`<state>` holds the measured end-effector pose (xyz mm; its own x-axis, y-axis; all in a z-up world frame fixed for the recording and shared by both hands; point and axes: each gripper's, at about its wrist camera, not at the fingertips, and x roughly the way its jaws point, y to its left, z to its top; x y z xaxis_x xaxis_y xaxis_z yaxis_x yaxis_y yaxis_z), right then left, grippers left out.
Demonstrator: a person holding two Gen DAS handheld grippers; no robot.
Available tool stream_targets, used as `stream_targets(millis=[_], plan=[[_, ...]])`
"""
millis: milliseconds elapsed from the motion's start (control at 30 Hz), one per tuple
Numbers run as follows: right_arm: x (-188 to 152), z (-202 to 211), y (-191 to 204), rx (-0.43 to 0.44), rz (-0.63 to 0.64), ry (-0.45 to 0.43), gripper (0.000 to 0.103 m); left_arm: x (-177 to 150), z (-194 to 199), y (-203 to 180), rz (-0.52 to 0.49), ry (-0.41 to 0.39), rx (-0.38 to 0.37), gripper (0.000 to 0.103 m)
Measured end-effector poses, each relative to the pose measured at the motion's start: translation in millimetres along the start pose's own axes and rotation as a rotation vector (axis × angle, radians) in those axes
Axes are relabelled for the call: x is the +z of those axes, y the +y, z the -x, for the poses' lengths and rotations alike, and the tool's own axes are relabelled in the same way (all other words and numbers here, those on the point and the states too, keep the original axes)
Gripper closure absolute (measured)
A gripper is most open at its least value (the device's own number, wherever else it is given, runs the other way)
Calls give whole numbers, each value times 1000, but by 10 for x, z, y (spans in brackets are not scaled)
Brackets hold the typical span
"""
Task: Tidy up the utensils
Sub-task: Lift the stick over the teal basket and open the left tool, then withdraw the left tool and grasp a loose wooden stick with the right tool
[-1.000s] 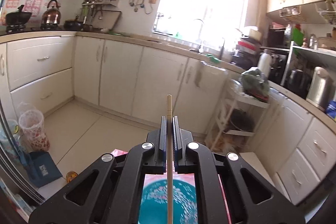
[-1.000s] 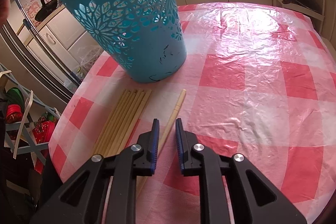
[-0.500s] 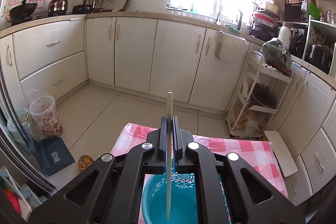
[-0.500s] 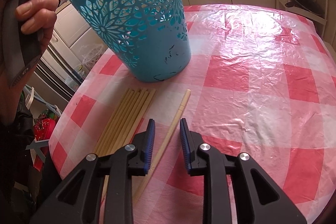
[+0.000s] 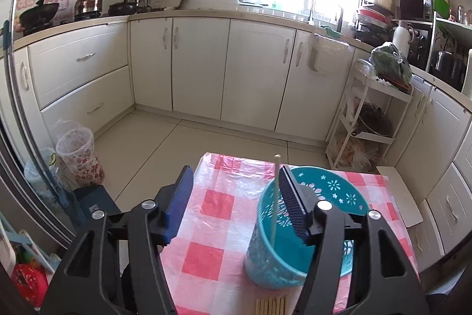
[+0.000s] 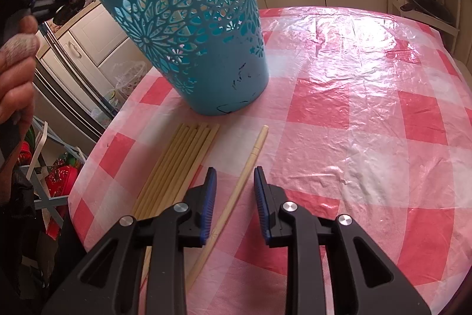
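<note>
Left gripper (image 5: 236, 204): jaws have just been opening and now stand wide, over the teal basket (image 5: 321, 191). A single pale chopstick (image 5: 275, 197) stands nearly upright inside the basket, lower end down in the well, upper end leaning against the inner face of the right-hand pad; the other pad is well clear of it. Release looks done. Judgement: lift the gripper straight up so the pad does not drag the stick back out or nudge the light basket.

Basket: thin moulded plastic, tapered, wall pierced with flower cut-outs, dark scuff marks near the base. It sits on the worktop (image 6: 368, 108), which is covered in red-and-white check cloth under a crinkled glossy film.

Bundle of chopsticks (image 6: 177, 164): lying side by side just at 6 o'clock of the basket base, smooth pale wood or bamboo, slim, squared at the thick end.

Right gripper (image 6: 233, 188): jaws have just been opening slightly; they stand narrow, astride a lone chopstick (image 6: 244, 176) that lies at 3 o'clock of the bundle, apart from it. Pads are not touching it.

Judgement for this step: centre the stick between the ribbed blue pads, lower until the tips meet the cloth, then close gently. A thin round-ish stick on slick film may roll or skid.
</note>
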<state>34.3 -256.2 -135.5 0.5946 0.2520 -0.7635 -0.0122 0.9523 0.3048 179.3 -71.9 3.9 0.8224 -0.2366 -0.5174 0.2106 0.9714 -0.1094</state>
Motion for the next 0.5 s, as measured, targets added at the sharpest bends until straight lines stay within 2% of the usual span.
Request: stream_targets(millis=[133, 300, 333, 400, 500], plan=[[0, -30, 162, -93, 40, 3, 77, -175, 185, 325, 49, 9, 20, 29], [19, -118, 378, -219, 158, 23, 77, -516, 128, 687, 119, 110, 18, 28], [17, -127, 405, -225, 190, 31, 79, -581, 107, 725, 126, 126, 18, 28], [30, -129, 421, -186, 232, 63, 90, -718, 79, 785, 131, 150, 17, 28], [44, -102, 389, -128, 286, 120, 92, -865, 34, 814, 138, 179, 8, 28]])
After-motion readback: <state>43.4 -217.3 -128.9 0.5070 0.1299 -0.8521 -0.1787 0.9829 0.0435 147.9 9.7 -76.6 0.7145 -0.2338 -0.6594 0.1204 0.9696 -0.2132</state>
